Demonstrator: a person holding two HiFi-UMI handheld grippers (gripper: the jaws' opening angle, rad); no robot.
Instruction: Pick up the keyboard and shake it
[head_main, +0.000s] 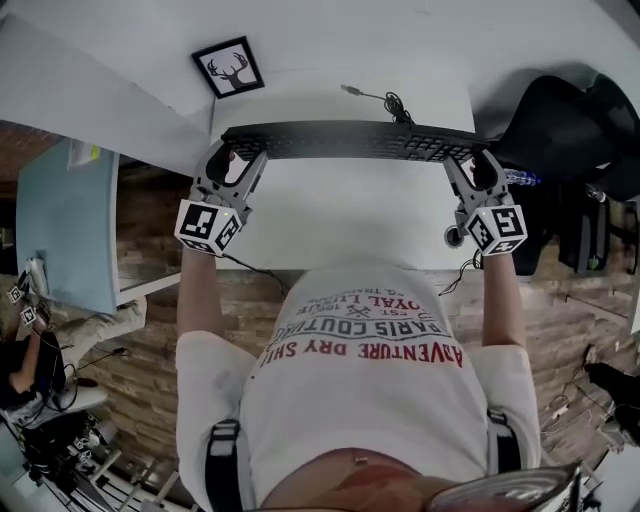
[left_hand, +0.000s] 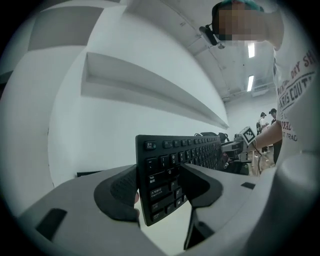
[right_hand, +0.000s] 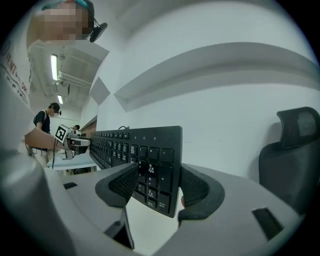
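Note:
A long black keyboard (head_main: 350, 141) is held off the white desk (head_main: 340, 220), stretched between both grippers. My left gripper (head_main: 228, 158) is shut on its left end, the pads clamping the end by the Tab and Esc keys (left_hand: 159, 175). On the other end, by the number pad (right_hand: 152, 170), my right gripper (head_main: 480, 160) is shut. In both gripper views the keyboard stands tilted on edge, keys facing the camera. Its cable (head_main: 385, 100) trails off toward the back of the desk.
A framed deer picture (head_main: 228, 67) lies at the desk's back left. A black office chair (head_main: 560, 130) stands right of the desk, also seen as a chair back (right_hand: 292, 160). A wall shelf (left_hand: 150, 95) runs above. Other people stand far off.

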